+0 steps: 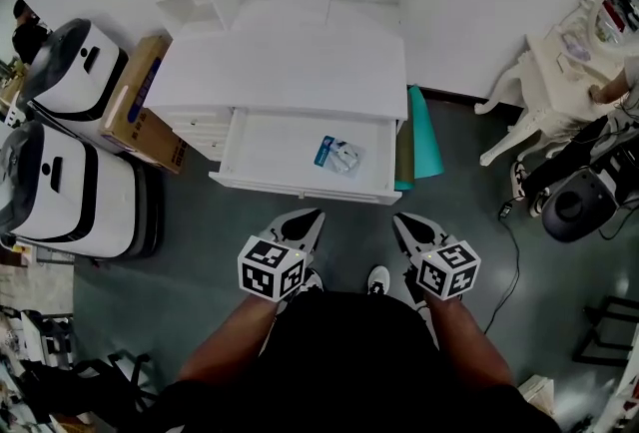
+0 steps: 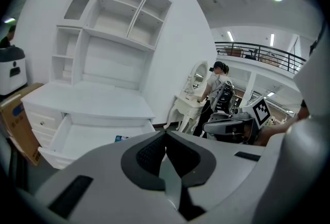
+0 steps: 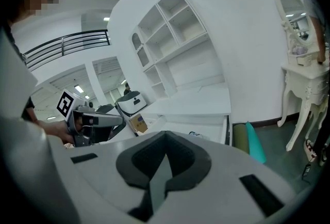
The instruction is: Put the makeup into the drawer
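Observation:
The makeup (image 1: 337, 155), a small blue-and-clear packet, lies inside the open drawer (image 1: 262, 148) of the white desk (image 1: 285, 62). A blue corner of the makeup (image 2: 121, 139) shows in the left gripper view, and the makeup (image 3: 195, 134) peeks over the jaws in the right gripper view. My left gripper (image 1: 308, 217) and right gripper (image 1: 404, 221) hover side by side just in front of the drawer's front edge, above the floor. Both are shut with nothing between the jaws. The left gripper (image 2: 165, 135) and the right gripper (image 3: 165, 136) point toward the desk.
A cardboard box (image 1: 140, 100) and two white machines (image 1: 70, 192) stand left of the desk. A teal roll (image 1: 424, 137) leans at its right side. Farther right is a white vanity table (image 1: 554, 82) with a person, a cable and dark gear on the floor.

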Tool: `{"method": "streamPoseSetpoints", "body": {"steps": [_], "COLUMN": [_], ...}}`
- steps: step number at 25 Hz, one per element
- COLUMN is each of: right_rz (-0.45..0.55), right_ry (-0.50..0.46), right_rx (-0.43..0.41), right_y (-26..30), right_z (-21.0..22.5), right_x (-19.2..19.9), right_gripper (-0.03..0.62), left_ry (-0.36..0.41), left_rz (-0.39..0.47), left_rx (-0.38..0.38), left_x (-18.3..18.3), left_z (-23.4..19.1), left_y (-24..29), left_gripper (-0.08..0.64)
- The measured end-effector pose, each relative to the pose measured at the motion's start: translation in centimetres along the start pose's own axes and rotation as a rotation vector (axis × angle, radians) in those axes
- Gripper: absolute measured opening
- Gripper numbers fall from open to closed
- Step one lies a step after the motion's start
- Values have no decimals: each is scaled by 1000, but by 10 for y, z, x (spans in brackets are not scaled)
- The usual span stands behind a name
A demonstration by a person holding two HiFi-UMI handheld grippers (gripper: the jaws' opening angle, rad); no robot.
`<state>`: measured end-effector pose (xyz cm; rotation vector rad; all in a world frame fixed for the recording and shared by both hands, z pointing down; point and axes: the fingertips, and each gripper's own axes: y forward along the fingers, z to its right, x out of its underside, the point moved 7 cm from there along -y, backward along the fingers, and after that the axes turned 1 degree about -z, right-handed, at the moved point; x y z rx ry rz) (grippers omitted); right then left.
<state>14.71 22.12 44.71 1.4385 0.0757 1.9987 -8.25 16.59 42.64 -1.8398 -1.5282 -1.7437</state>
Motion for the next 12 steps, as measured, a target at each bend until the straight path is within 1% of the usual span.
{"method": "streamPoseSetpoints", "body": {"steps": [12], "right_rz": [-23], "right_ry": [-18], "right_rx": [-23], "right_y": [10], "right_z": [-3], "right_x": [3], "right_gripper": [26], "left_ry": [-9], "left_rz": [14], "left_rx": [-6], "left_x": [-3], "left_z": [-3], "left_y": [0], "left_gripper": [11]}}
